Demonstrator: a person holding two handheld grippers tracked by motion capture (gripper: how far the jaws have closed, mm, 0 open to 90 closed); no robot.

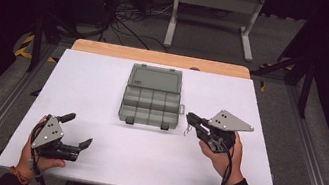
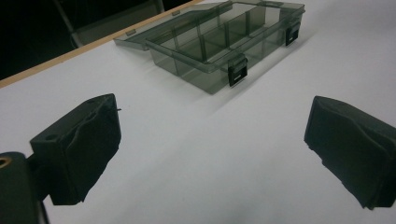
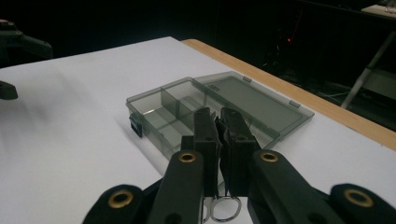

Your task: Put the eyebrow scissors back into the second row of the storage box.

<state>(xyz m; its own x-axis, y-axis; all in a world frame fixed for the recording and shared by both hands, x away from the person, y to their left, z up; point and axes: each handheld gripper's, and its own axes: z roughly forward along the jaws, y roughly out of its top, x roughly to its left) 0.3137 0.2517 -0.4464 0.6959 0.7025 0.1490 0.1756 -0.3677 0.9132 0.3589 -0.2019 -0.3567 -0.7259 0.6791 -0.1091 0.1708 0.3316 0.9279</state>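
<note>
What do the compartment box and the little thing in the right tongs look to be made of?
The compartment box looks like smoky translucent plastic, glossy: the dividers show through its walls, and its latches are dark. The small looped item clamped in the right tongs seems to be thin bright metal wire, judging by its shine; what it is exactly I can't tell.

left gripper (image 1: 77,131) rests low with jaws spread wide; right gripper (image 1: 189,119) is raised, jaws clamped together

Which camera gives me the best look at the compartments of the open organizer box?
The high view: the organizer box shows all its compartments from above. The left gripper view shows it slanted; in the right gripper view the shut right gripper hides part.
</note>
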